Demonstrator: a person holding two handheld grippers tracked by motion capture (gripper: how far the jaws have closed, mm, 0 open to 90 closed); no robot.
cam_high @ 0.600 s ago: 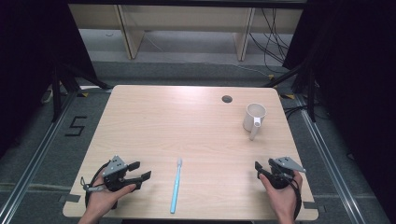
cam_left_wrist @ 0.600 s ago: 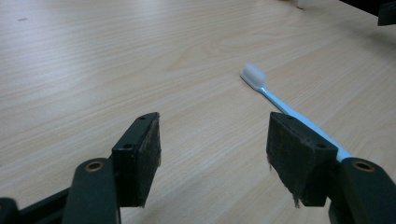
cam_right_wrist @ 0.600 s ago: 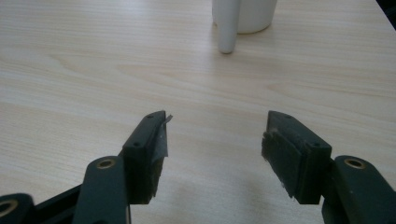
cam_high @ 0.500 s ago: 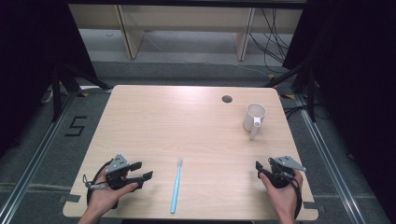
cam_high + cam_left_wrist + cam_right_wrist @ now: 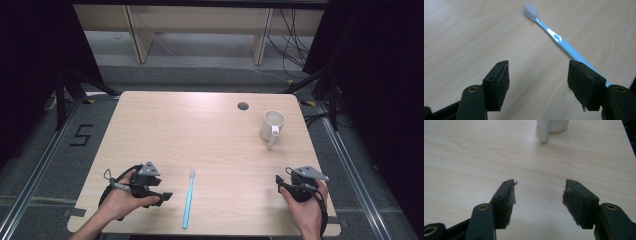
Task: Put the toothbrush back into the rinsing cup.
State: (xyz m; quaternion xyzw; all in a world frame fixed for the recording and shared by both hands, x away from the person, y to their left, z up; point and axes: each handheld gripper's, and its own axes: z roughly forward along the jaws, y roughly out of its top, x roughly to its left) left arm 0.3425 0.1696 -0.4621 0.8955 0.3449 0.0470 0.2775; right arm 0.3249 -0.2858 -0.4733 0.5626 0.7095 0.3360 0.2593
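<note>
Blue toothbrush flat on the tabletop, bristle end pointing away from the near edge. Just left of the toothbrush, left gripper, jaws wide apart, holding nothing. Well right of the toothbrush, right gripper, jaws likewise apart and empty. Farther right and beyond, white mug standing upright.

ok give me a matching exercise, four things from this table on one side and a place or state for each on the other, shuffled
Things:
1. toothbrush
2. mug
3. left gripper
4. hole

Places or states:
A. far right part of the table, handle toward the near edge
B. open, empty, beside the toothbrush
C. lying flat near the front edge, bristles pointing away from the person
D. in the tabletop near the far edge

Pairs: 1-C, 2-A, 3-B, 4-D
</note>
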